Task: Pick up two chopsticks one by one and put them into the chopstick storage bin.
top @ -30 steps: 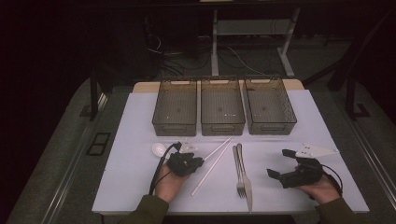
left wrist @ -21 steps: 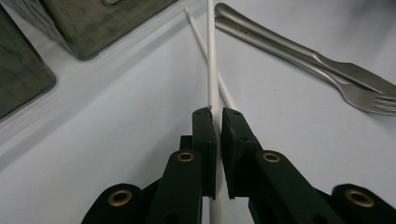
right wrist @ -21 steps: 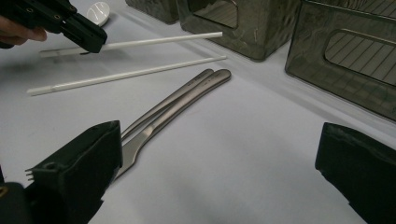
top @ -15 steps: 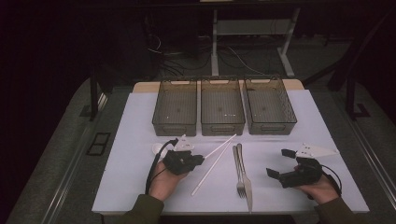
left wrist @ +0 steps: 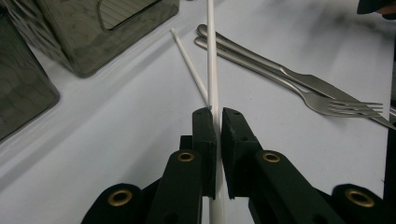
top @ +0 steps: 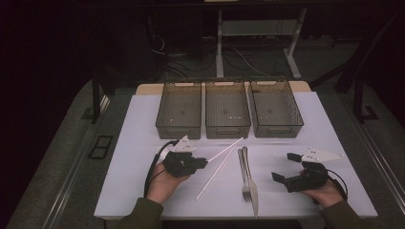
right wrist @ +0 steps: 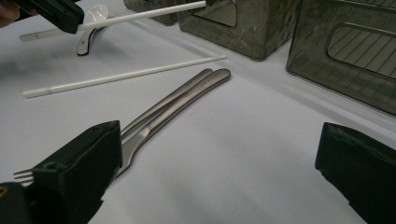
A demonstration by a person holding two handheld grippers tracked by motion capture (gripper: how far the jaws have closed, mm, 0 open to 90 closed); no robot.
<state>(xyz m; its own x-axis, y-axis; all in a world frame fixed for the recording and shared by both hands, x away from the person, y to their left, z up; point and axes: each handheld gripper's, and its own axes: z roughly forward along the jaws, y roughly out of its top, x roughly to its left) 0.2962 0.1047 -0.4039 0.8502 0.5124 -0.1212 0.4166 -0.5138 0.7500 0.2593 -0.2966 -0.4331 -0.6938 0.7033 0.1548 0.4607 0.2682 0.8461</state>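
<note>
White chopsticks (left wrist: 212, 70), silver fork (left wrist: 299, 91), smoky grey bins (top: 228, 109).

The left gripper (top: 203, 163) is sitting low over the table's left half, its jaws pointing right and pressing nearly together — in its own view the two black jaws are standing almost parallel with a thin slit between them. The left hand (top: 162, 183) is gripping it from behind, forearm entering from below. The right gripper (top: 285, 167) is resting at the right, jaws gaping wide and pointing left — the right hand (top: 325, 191) is apparently cradling it from underneath.
</note>
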